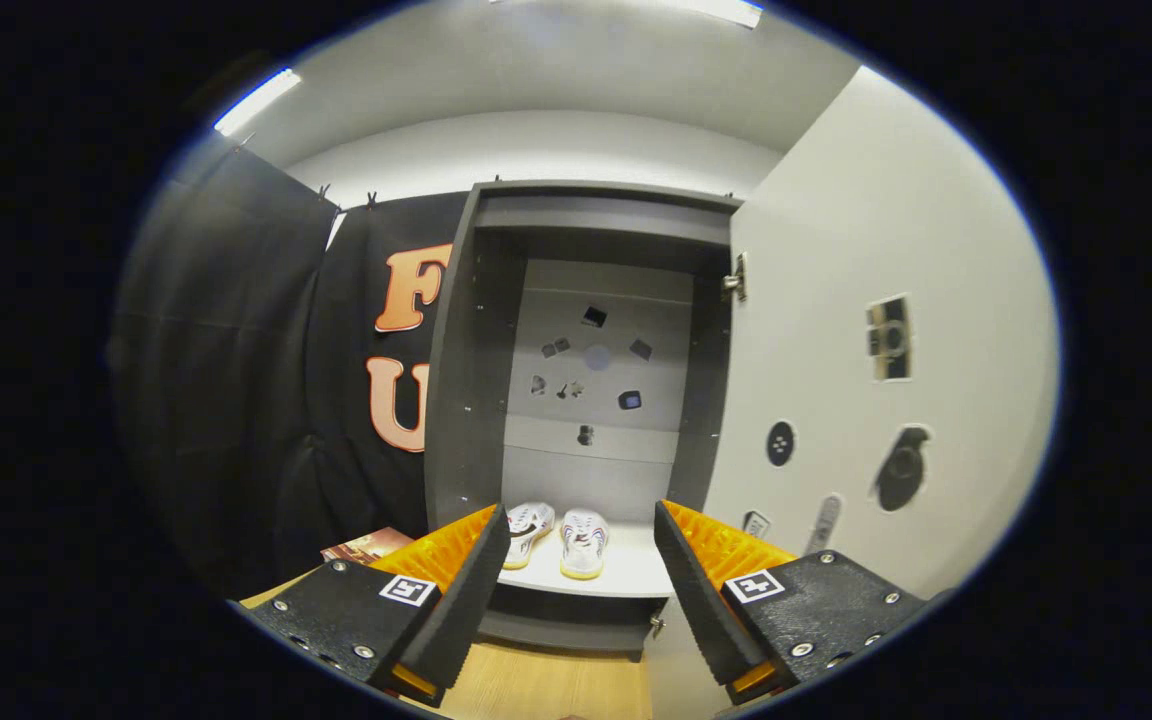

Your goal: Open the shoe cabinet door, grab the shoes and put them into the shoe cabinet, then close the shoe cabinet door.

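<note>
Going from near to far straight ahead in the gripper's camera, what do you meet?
Open gripper, nothing between its fingers → wooden floor → pair of shoes on the cabinet shelf → cabinet back panel.

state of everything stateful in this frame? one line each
shoe cabinet: open, interior exposed
cabinet door: swung wide open to the right, on its hinge
shoes: pair side by side on the bottom shelf inside the cabinet, upright
gripper: fingers open, holding nothing, shoes seen beyond the gap
ceiling lights: on
</note>
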Tool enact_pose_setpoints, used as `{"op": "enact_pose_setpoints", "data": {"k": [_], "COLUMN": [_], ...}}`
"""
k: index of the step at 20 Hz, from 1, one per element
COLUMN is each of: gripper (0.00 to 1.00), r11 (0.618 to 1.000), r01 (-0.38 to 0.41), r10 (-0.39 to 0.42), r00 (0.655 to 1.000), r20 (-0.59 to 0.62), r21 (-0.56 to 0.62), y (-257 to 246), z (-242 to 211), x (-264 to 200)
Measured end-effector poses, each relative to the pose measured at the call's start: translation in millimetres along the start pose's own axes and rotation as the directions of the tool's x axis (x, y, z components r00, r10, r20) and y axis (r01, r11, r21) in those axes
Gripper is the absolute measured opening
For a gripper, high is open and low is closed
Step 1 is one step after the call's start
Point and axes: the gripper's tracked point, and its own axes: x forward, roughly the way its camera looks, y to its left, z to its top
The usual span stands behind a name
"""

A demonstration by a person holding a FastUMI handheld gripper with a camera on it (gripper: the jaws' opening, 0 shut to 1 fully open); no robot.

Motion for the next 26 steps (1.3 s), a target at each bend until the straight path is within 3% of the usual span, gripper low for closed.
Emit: {"op": "enact_pose_setpoints", "data": {"k": [7,10,18,23,26], "gripper": [0.9,0.89,0.91,0.91,0.91], "r11": [0.989,0.989,0.945,0.955,0.97], "r01": [0.143,0.124,0.326,0.293,0.232], "r10": [-0.144,-0.127,-0.326,-0.292,-0.23], "r00": [0.989,0.991,0.945,0.956,0.972], "r20": [0.037,0.032,0.029,-0.016,-0.039], "r21": [0.037,0.076,0.012,0.056,0.077], "y": [-83,-95,-202,-224,-219], "z": [-6,-12,-31,-59,-70], "x": [-97,-130,-147,-120,-108]}}
